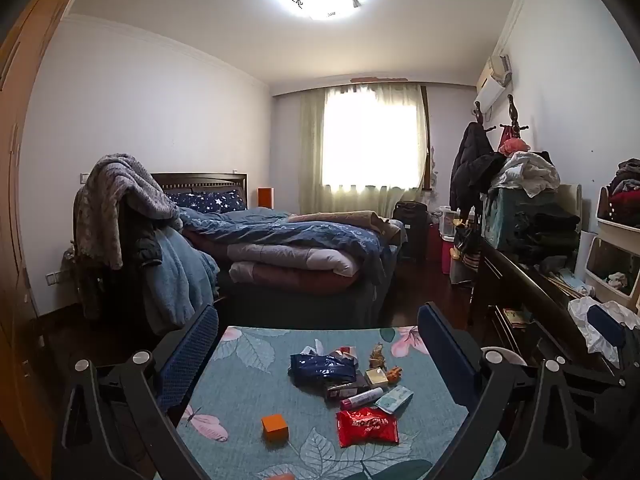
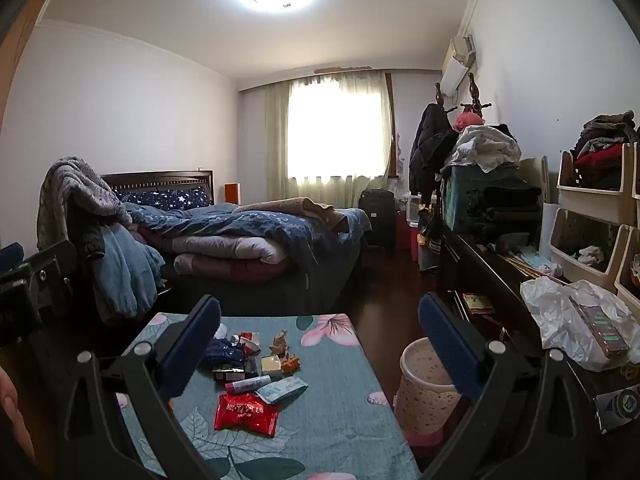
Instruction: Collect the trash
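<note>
Left gripper [image 1: 318, 344] and right gripper [image 2: 320, 328] both spread wide, empty. Crinkly red foil snack packet [image 1: 367, 426] lies on the leaf-patterned teal worktop [image 1: 240, 380]; judged light, slippery; pinch an edge seam.

A matt woven cloth with a leaf print covers the surface [image 1: 248, 380], on which a glossy red foil packet [image 1: 367, 426] and a shiny blue plastic bag [image 1: 322, 368] lie, while the wastebasket [image 2: 426, 392] looks like smooth speckled plastic and the floor [image 2: 380, 292] is dark polished wood.
</note>
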{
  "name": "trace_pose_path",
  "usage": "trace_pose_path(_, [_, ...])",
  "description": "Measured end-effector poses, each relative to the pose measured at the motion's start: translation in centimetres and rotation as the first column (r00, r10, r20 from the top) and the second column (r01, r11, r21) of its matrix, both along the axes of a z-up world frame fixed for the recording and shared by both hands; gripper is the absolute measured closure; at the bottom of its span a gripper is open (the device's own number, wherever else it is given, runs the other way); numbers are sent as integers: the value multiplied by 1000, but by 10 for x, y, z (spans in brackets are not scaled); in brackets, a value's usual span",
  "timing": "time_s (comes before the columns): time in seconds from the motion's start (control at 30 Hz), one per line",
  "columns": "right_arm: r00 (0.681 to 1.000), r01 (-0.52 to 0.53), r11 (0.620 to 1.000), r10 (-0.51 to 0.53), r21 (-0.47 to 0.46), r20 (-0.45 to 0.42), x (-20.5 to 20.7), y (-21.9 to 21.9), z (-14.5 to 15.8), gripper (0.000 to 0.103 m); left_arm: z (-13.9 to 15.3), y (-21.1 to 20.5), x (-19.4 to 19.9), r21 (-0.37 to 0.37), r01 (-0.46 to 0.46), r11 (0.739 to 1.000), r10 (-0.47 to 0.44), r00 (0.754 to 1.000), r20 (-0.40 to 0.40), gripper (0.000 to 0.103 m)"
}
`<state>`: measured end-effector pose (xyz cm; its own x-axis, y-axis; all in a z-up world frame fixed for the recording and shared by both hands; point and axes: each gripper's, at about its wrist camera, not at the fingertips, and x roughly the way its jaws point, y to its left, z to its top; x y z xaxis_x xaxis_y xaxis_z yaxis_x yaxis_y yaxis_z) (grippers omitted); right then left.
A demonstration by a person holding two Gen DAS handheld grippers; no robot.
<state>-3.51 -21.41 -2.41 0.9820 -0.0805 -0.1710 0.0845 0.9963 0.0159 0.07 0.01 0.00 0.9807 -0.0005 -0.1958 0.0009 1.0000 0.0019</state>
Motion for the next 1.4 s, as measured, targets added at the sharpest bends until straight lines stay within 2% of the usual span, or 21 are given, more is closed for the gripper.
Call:
trace_pose_path(0.57, [1000,-2,1000,2,-6,-5,-1,1,1,3,3,4,-2,-22,-5,1000,5,1000,-1,4])
trace_pose_path(0.93, [1000,-17,1000,17,-21,-9,0,10,1,3,-15,3,1,-35,-21,999,21,1000,-18,4])
trace_pose_path(1.4, [1000,-26,999,26,-30,-17,2,12,0,3,-17,9,3,-45,-25,999,23,999,-29,4])
